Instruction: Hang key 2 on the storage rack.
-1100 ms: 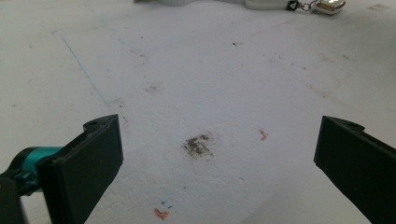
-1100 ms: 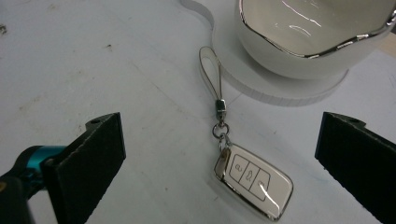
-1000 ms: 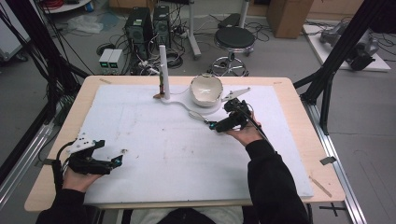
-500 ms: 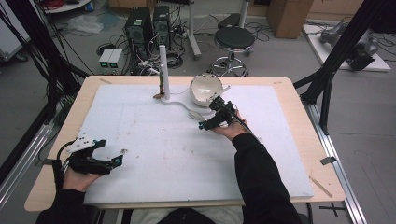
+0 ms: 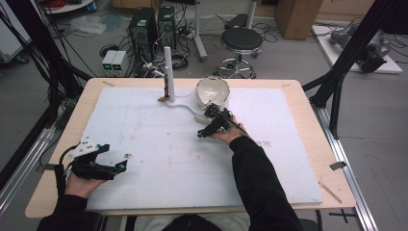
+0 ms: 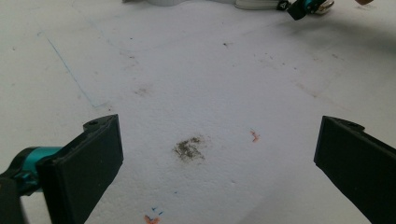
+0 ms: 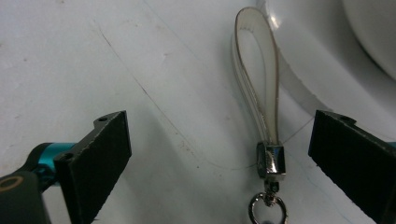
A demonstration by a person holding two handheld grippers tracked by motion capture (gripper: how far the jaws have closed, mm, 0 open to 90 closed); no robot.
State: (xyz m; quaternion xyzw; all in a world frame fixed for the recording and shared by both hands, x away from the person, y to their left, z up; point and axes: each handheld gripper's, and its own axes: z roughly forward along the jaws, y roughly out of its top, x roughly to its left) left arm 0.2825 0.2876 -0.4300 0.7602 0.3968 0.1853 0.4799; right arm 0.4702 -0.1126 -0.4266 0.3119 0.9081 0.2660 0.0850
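One strap (image 7: 259, 100), one bowl (image 5: 212, 91), two tools spread.

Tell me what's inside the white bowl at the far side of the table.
From the high view, the white bowl looks empty: only its pale inner wall shows. The near rim hides part of the bottom, so something small could lie there. A clear strap lies outside it, between the right gripper's open jaws.

My right gripper (image 7: 219, 154): both black jaws spread wide, nothing between them gripped.
Strap loop (image 7: 259, 79): a clear, pale keychain strap, lying flat between my jaws, nearer the right one but apart from it.
Metal clasp (image 7: 271, 160): silver, closing the loop's near end.
Ring (image 7: 267, 208): small, metal, hanging off the clasp.
White bowl (image 7: 369, 28): at the upper right, just beside the loop.
Table surface (image 7: 93, 60): white, scuffed, with thin drawn lines.
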